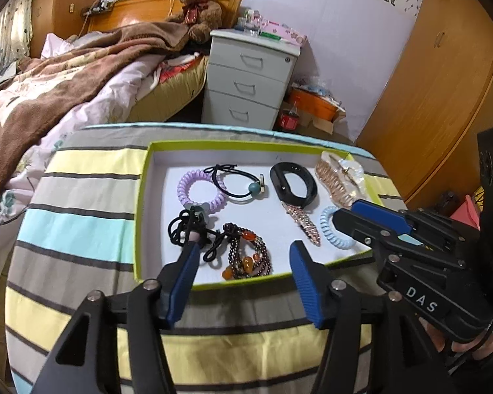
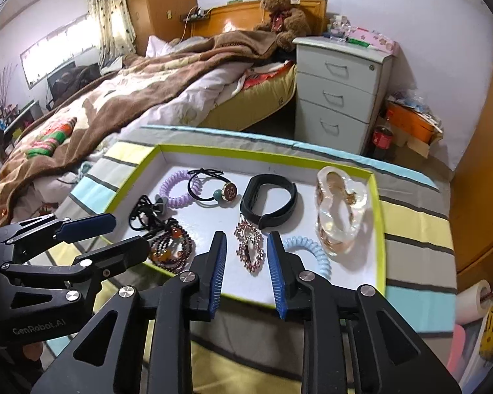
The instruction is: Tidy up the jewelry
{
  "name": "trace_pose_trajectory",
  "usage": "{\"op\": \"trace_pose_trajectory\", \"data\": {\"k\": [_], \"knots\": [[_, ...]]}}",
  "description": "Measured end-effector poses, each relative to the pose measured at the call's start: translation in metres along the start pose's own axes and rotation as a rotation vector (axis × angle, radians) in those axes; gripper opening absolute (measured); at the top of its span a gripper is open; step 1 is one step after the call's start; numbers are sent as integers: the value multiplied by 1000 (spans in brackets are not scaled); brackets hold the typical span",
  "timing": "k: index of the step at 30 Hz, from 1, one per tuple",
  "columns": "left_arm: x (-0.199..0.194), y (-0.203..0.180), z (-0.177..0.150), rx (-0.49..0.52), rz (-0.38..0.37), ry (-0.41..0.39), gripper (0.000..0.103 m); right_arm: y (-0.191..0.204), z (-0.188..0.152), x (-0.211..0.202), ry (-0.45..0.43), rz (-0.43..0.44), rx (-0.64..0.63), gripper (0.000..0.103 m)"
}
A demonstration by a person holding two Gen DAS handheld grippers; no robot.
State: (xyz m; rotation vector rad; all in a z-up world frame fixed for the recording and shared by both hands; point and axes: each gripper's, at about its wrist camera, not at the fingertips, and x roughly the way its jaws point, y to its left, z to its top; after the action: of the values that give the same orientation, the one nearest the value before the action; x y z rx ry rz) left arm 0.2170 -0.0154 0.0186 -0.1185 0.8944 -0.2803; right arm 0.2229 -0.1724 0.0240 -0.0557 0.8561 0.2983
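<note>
A green-rimmed white tray (image 1: 143, 197) (image 2: 379, 216) on the striped cloth holds a purple coil tie (image 1: 199, 190) (image 2: 176, 192), a black tie with a bead (image 1: 243, 185) (image 2: 213, 190), a black band (image 1: 292, 185) (image 2: 269, 203), a clear claw clip (image 1: 340, 179) (image 2: 341, 210), a rhinestone clip (image 1: 304, 223) (image 2: 250, 249), a blue coil tie (image 1: 333, 229) (image 2: 312, 252), a beaded bracelet (image 1: 246, 256) (image 2: 171, 246) and a black cord (image 1: 187, 229) (image 2: 144, 213). My left gripper (image 1: 246, 249) (image 2: 128, 233) is open over the bracelet. My right gripper (image 2: 246, 239) (image 1: 345, 210) is open around the rhinestone clip.
The tray sits on a striped cloth-covered surface (image 1: 82, 203) (image 2: 417, 226). Behind are a bed with a brown blanket (image 1: 65, 75), a white drawer unit (image 1: 249, 78) (image 2: 338, 92) and a wooden wardrobe (image 1: 443, 82). A paper roll (image 2: 476, 298) lies at the right.
</note>
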Motion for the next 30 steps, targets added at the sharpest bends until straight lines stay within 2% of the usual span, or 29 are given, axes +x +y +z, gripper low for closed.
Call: {"op": "trace_pose_trajectory", "data": {"k": [2, 4, 10, 13, 17, 21, 30], "knots": [[-11, -2, -3, 2, 10, -22, 64, 2, -3, -11, -18, -2, 4, 29], [-24, -6, -9, 20, 50, -54, 66, 6, -8, -23, -35, -13, -1, 36], [-58, -11, -25, 40, 107, -122, 70, 18, -24, -52, -78, -37, 5, 37], [-73, -11, -35, 35, 105, -143, 73, 25, -35, -65, -102, -41, 14, 37], [-86, -14, -46, 40, 118, -159, 73, 32, -47, -81, -131, -50, 32, 37], [-96, -14, -57, 44, 152, -175, 74, 38, -57, -94, -156, -81, 35, 49], [-107, -18, -77, 46, 157, -189, 74, 43, -77, -110, -177, -86, 58, 49]]}}
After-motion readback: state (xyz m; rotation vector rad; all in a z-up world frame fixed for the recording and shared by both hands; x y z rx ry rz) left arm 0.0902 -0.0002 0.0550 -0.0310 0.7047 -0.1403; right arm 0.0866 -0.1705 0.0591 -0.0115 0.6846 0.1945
